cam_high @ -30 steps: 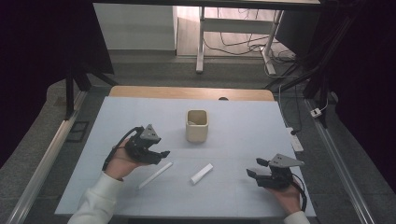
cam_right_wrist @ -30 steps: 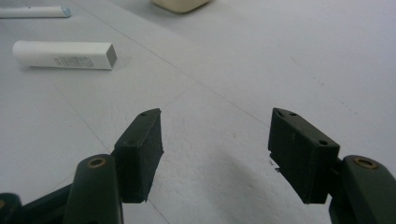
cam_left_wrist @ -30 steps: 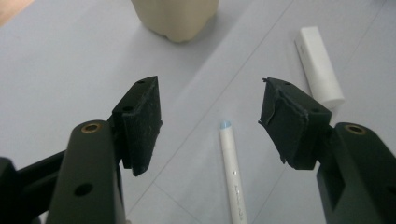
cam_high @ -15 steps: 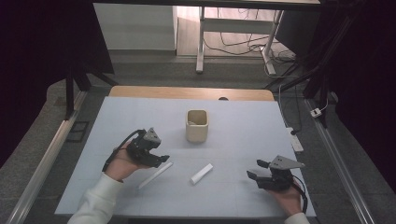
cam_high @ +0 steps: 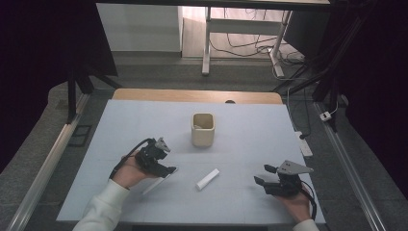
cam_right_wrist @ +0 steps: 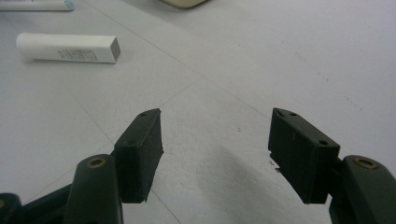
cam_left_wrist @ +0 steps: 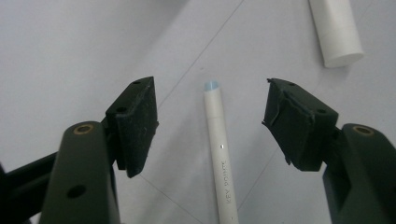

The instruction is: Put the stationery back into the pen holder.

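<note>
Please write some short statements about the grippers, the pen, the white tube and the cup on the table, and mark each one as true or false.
1. The left gripper has its jaws open, one on each side of the thin white pen. True; the pads do not touch the pen.
2. The right gripper holds the white tube. False; its jaws are open over bare table surface and the tube lies apart from it.
3. The beige cup stands upright, farther from the person than the pen and the tube. True.
4. The pen is inside the cup. False; it lies flat on the table.
5. The white tube lies between the two grippers in the high view. True.
</note>
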Tool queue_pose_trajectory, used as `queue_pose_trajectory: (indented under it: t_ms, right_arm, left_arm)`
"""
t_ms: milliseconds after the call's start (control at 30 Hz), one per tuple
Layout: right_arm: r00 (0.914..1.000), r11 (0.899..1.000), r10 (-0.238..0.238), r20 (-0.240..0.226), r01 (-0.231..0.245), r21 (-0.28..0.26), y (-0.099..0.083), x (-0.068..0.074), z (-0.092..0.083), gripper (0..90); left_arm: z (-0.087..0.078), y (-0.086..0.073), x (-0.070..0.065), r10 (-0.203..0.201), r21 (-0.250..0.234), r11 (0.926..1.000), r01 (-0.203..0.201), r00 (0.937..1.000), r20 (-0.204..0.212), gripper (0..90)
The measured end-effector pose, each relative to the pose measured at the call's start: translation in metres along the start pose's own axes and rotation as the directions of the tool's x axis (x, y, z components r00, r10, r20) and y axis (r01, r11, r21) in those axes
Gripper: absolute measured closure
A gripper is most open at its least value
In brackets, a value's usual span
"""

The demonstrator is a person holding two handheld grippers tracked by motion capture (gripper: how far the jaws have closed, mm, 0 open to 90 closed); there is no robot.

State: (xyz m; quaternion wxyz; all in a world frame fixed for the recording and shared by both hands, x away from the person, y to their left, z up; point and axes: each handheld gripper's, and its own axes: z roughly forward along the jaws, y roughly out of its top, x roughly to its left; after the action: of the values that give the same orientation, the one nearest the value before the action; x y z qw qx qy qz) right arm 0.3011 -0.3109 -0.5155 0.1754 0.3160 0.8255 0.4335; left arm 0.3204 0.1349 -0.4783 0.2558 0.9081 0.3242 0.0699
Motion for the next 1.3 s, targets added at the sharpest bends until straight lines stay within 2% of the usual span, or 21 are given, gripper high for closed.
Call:
queue_pose_trajectory:
  t_ms: [233,400,500,833,1100,1167,1300]
  right_arm:
    - [1.0,1.0,0.003,0.0,-0.003,-0.002,0.0,0.0,0.0,34.6]
    - [1.0,1.0,0.0,0.009,0.0,-0.001,0.0,0.0,0.0,34.6]
    - [1.0,1.0,0.008,-0.006,-0.008,-0.008,0.0,0.0,0.0,34.6]
    - [0.9999,1.0,0.011,-0.011,-0.011,-0.008,0.0,0.0,0.0,34.6]
    - [0.9999,1.0,0.009,-0.007,-0.009,-0.004,0.0,0.0,0.0,34.5]
    - [0.9999,1.0,0.011,-0.009,-0.011,-0.004,0.0,0.0,0.0,34.5]
    - [0.9999,1.0,0.01,-0.005,-0.01,-0.003,0.0,0.0,0.0,34.6]
  left_arm:
    - [0.011,-0.002,0.001,-0.013,0.043,0.999,0.012,0.9999,0.012,31.6]
    - [0.018,-0.003,0.001,-0.017,0.069,0.9974,0.017,0.9998,0.004,31.0]
    - [0.022,-0.003,0.0,-0.012,0.08,0.9967,0.013,0.9999,-0.005,30.7]
    - [0.033,-0.003,-0.004,0.006,0.118,0.993,-0.004,0.9998,-0.018,31.4]
    - [0.039,-0.004,-0.004,0.002,0.139,0.9903,0.0,0.9999,-0.013,40.6]
    - [0.039,-0.004,-0.003,0.001,0.136,0.9907,-0.001,1.0,0.003,45.8]
    - [0.038,-0.004,-0.003,-0.005,0.133,0.9911,0.004,1.0,0.007,56.1]
